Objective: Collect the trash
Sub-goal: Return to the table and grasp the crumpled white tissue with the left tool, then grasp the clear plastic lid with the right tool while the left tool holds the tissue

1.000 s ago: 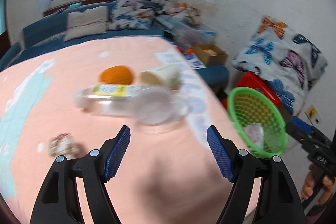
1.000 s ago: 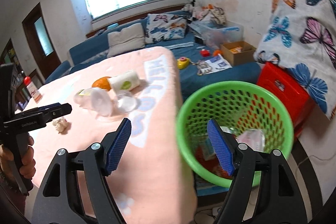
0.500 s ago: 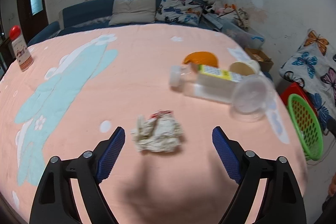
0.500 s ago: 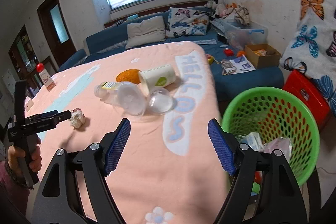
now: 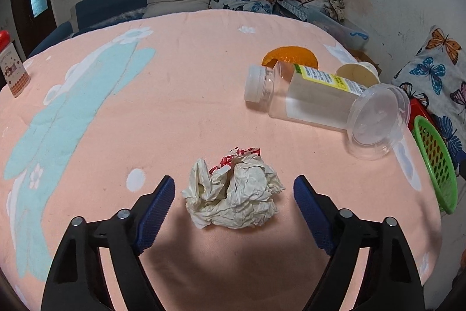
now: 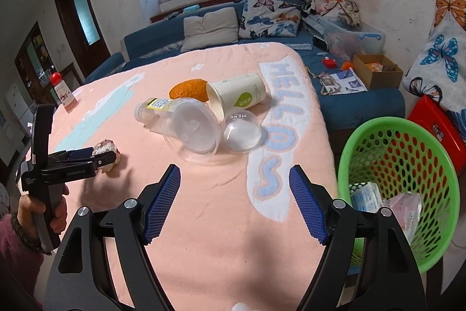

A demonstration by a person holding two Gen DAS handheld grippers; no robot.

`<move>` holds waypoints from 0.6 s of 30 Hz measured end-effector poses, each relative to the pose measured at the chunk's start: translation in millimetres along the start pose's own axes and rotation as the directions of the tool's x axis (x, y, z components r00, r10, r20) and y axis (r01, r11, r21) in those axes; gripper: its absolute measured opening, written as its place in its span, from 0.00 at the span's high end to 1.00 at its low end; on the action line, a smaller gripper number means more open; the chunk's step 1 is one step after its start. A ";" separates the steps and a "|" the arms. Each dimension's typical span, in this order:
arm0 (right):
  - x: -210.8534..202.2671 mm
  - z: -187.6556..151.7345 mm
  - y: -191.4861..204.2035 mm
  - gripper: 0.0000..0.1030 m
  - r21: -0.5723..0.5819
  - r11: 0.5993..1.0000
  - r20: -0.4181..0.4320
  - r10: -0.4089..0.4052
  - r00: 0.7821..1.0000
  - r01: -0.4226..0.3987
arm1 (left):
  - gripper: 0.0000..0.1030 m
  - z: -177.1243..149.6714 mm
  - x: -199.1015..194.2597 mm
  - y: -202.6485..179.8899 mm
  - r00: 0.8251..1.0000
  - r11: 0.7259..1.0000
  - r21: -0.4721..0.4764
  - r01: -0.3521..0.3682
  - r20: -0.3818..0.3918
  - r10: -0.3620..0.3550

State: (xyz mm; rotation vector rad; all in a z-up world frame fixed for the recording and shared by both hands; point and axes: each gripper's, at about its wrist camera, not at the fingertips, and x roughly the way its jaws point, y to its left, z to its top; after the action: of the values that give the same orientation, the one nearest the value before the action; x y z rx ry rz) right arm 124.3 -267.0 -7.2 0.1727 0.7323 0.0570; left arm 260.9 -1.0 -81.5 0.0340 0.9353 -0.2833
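One wide pink blanket (image 5: 180, 95) with pale blue shapes and the word HELLOS covers the table and carries all the scattered trash. Just off its right edge stands the green mesh basket (image 6: 402, 136), with a few wrappers lying in its bottom. Near the far right part of the blanket lies a cluster: a clear plastic bottle (image 5: 303, 101) with a white cap and yellow label on its side, a clear plastic cup (image 5: 375, 124) tipped over against the bottle's base, a paper cup (image 6: 237, 98) on its side, a clear dome lid (image 6: 241, 133) touching that paper cup, and an orange peel (image 5: 289, 57) behind them. Well apart from the cluster, nearer the person, sits a crumpled paper ball (image 5: 233, 191) with a bit of red print. The left gripper (image 5: 233, 206) hangs low over it with its jaws wide; they have just been narrowing a little, and the ball lies between the blue pads (image 5: 155, 213) without either one touching it. The right gripper (image 6: 234, 203) stands wide open over bare blanket, with nothing held, the basket just to its right.
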 end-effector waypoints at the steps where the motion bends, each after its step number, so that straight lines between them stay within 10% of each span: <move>1: 2.1 0.6 1.1 0.25 -0.002 1.000 -0.004 0.002 1.000 -0.002 | 0.25 -0.1 2.8 0.9 1.000 1.000 -0.003 0.007 -0.004 -0.007; 18: 54.2 17.2 63.0 0.14 -0.071 0.997 -0.024 -0.028 0.999 0.026 | 0.50 -3.7 3.9 7.5 0.996 0.996 0.035 0.081 0.021 -0.081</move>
State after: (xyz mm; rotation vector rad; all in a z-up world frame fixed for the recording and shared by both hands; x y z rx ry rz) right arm 176.6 -201.2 -19.3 0.0950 0.7567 0.0591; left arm 262.1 6.0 -87.5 0.0240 0.9105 -0.3739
